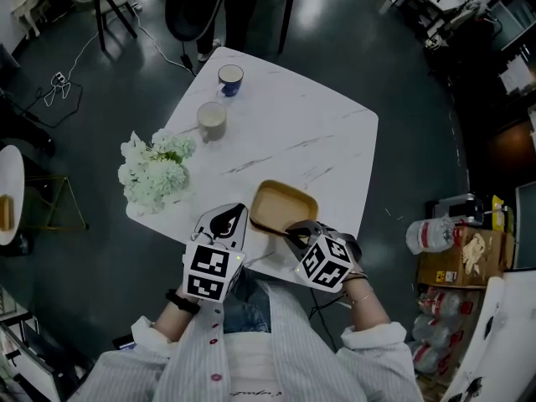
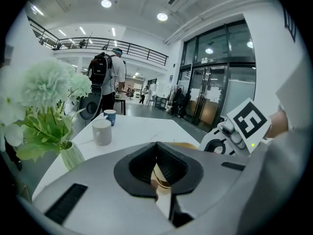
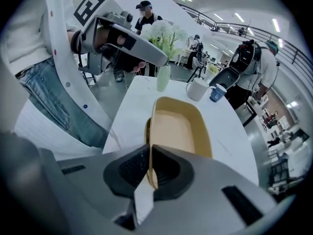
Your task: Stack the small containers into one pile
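Right gripper (image 3: 149, 150) is clamping the near rim of the tan container (image 3: 177, 126), which is lying just ahead of it at the table (image 1: 322, 132) edge. Left gripper (image 2: 156, 145), jaws together and empty, is hovering alongside. Bare tabletop is opening beyond.

The right hand-held gripper (image 1: 291, 232) hides part of the container (image 1: 283, 205).

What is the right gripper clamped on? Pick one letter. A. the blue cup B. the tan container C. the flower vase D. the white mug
B: in the right gripper view, the right gripper has its fingers closed on the near rim of the tan container.
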`<state>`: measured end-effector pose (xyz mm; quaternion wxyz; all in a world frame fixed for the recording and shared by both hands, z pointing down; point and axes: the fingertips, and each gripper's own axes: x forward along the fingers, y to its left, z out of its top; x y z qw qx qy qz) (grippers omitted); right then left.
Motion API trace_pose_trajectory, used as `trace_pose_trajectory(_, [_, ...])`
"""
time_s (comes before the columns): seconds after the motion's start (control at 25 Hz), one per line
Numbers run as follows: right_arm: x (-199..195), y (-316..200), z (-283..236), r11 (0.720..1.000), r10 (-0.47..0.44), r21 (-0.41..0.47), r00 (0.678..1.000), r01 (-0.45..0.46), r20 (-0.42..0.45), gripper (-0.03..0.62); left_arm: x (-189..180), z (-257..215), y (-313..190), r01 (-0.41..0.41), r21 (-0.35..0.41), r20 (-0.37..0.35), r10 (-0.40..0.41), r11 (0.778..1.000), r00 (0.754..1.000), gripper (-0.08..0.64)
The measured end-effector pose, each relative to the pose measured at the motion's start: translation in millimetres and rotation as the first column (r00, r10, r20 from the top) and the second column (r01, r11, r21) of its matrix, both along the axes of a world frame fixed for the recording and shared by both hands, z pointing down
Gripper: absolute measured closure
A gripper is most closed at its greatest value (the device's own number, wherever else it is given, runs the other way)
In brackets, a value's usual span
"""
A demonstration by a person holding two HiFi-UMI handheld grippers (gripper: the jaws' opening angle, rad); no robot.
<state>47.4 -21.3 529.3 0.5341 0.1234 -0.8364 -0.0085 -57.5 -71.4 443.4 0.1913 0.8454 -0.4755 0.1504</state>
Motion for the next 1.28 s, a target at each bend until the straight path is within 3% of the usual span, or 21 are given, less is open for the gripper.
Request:
trace_pose_trajectory(0.8, [6.8, 3.3, 20.3, 0.998, -0.053, -0.018, 0.998, 0.052, -0.033, 0.571, -2.4, 8.4, 5.2, 0.013, -0.005, 0.018, -0.013, 1.0, 1.0, 0.543])
trace_pose_trajectory(1.28, [7.8, 5.9, 33.4, 0.996, 0.018, -0.09, 1.0, -0.017, 0.01, 0.561, -5.1, 15.0, 7.8, 0.013, -0.014, 0.028, -0.012, 1.0, 1.0, 0.543])
